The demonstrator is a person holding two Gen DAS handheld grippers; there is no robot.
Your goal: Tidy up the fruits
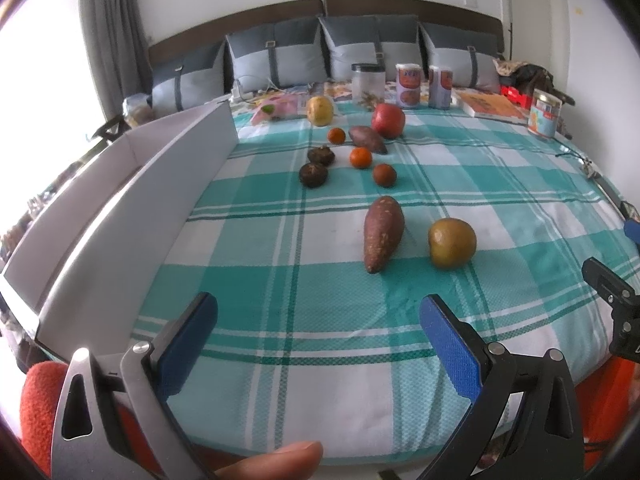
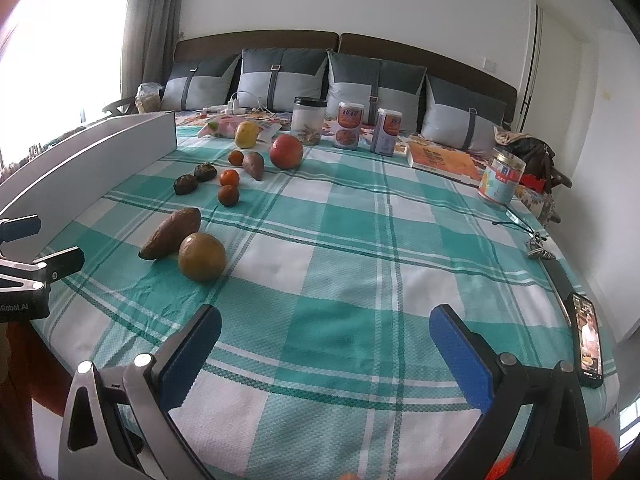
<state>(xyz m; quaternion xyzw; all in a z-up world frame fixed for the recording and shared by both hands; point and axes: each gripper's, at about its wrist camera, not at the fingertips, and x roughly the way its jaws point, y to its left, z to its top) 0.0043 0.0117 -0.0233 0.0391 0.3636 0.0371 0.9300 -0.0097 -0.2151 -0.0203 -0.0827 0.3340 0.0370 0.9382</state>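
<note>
Produce lies on a green checked cloth (image 1: 280, 280). Nearest me are a sweet potato (image 1: 382, 232) (image 2: 172, 232) and a brown-green round fruit (image 1: 452, 242) (image 2: 202, 257). Farther back are three small oranges (image 1: 361, 157), two dark round fruits (image 1: 314, 175), a second sweet potato (image 1: 367, 139), a red apple (image 1: 388, 120) (image 2: 286, 151) and a yellow fruit (image 1: 320, 110) (image 2: 245, 133). My left gripper (image 1: 318, 320) is open and empty, short of the near sweet potato. My right gripper (image 2: 325, 334) is open and empty over bare cloth, right of the fruit.
A white open box (image 1: 132, 196) (image 2: 100, 148) stands along the left edge. Jars and cans (image 1: 408, 85) (image 2: 350, 125), a book (image 2: 444, 159) and a labelled jar (image 2: 500, 178) line the back. A phone (image 2: 587, 340) lies at the right edge. Pillows sit behind.
</note>
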